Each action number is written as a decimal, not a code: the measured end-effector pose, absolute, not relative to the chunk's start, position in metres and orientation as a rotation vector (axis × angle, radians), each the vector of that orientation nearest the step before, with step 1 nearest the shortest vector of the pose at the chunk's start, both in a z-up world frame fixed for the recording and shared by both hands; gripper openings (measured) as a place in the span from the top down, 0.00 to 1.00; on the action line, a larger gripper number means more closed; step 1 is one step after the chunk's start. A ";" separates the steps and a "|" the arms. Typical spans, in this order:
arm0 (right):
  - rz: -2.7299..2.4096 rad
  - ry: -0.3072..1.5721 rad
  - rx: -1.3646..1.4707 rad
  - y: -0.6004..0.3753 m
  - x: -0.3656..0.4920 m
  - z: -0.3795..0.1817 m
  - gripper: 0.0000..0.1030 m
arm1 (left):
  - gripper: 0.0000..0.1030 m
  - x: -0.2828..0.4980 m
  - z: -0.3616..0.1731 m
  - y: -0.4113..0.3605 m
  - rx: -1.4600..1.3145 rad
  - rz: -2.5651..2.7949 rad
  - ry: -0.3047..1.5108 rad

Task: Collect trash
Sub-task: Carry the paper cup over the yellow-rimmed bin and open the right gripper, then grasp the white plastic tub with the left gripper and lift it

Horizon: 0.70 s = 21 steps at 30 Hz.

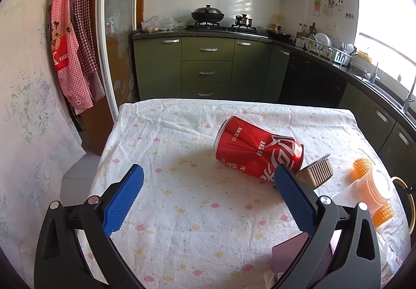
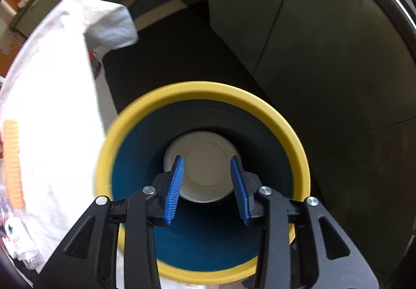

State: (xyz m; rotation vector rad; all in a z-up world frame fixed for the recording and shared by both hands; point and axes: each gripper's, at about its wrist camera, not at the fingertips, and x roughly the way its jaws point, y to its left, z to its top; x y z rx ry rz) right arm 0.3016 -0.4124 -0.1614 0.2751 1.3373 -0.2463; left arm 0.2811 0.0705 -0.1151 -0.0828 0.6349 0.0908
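A: Left wrist view: the left gripper is hovering with its jaws apart over the table, and the dented red can, brown tray and orange cup are lying uncollected.

B: Right wrist view: the right gripper is hanging apart and empty over the yellow-rimmed bin; a white cup is lying inside. I'd judge it barely begun.

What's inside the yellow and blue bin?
A white cup lies at the bottom of the bin, seen between the open right gripper. Anything beneath the cup is hidden.
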 end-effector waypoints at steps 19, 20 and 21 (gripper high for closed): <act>-0.017 1.132 0.295 -0.338 0.202 -0.146 0.55 | 0.03 0.165 -0.051 -0.022 0.053 -0.265 0.609; -0.002 1.123 0.306 -0.335 0.201 -0.148 0.53 | 0.03 0.152 -0.055 -0.038 0.098 -0.294 0.623; 0.010 1.113 0.315 -0.334 0.195 -0.148 0.51 | 0.03 0.143 -0.059 -0.051 0.133 -0.315 0.636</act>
